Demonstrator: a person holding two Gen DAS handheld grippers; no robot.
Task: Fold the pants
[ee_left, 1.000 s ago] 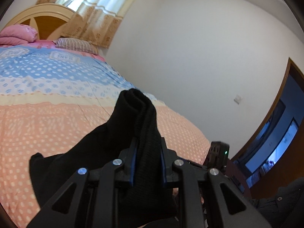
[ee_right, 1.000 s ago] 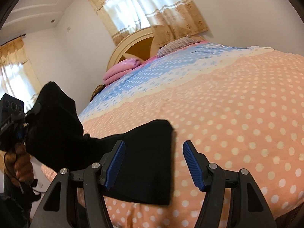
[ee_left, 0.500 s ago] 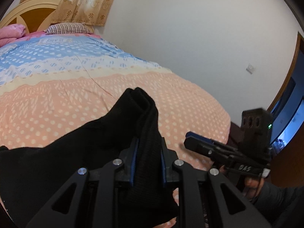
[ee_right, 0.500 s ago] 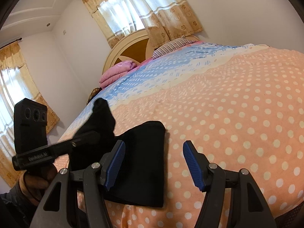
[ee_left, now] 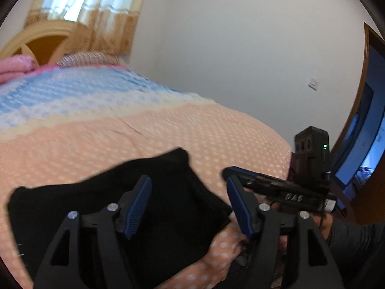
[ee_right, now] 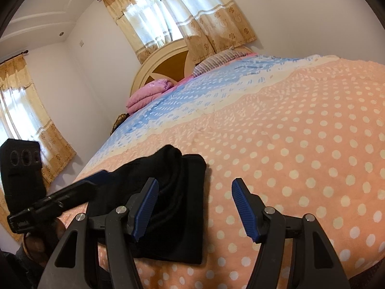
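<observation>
Nearby, folded pants [ee_right: 178, 207] lie on the dotted bedspread [ee_right: 300, 144], both claws gaping.

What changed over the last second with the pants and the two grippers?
The left gripper opened its jaws and let go of the black pants, which were laid down folded on the polka-dot bedspread. The right gripper stayed open, holding nothing.

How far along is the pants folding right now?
Mostly done, it seems: the black pants lie in a compact layered bundle on the dotted bedspread. Nothing is in hand; the left tool and right tool are both open. Perhaps only smoothing the lumpy top layer remains.
</observation>
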